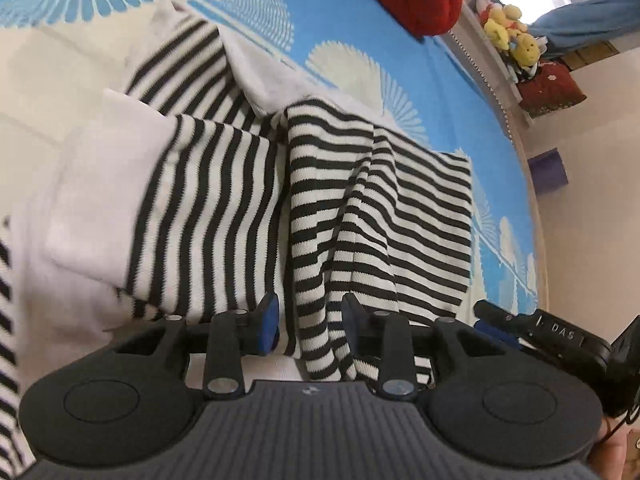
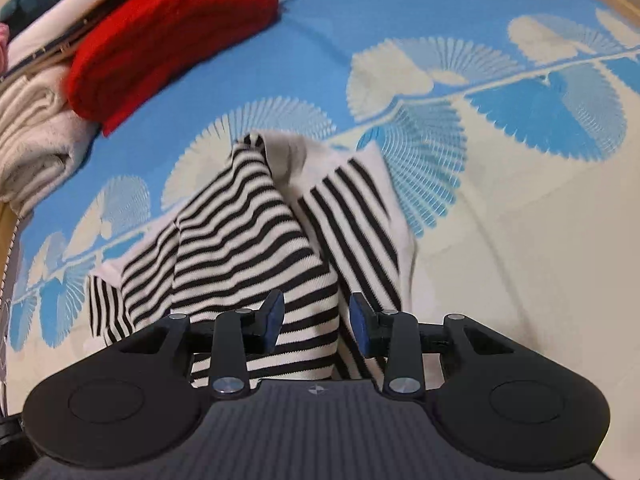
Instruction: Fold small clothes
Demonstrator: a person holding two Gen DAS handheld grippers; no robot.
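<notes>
A black-and-white striped garment with white cuffs (image 1: pixel 224 184) lies rumpled on a blue and cream patterned bedspread (image 1: pixel 360 28). My left gripper (image 1: pixel 310 322) is open, its blue-padded jaws on either side of a raised striped fold. The right gripper's body (image 1: pixel 560 336) shows at the lower right of the left wrist view. In the right wrist view the same garment (image 2: pixel 240 232) is bunched in front. My right gripper (image 2: pixel 316 320) is open, with striped cloth lying between its jaws.
A folded red knit (image 2: pixel 172 36) and folded cream and white clothes (image 2: pixel 32 136) are stacked at the bed's far left. Stuffed toys (image 1: pixel 512 36) sit on a shelf past the bed's edge. A purple box (image 1: pixel 548 172) stands by the wall.
</notes>
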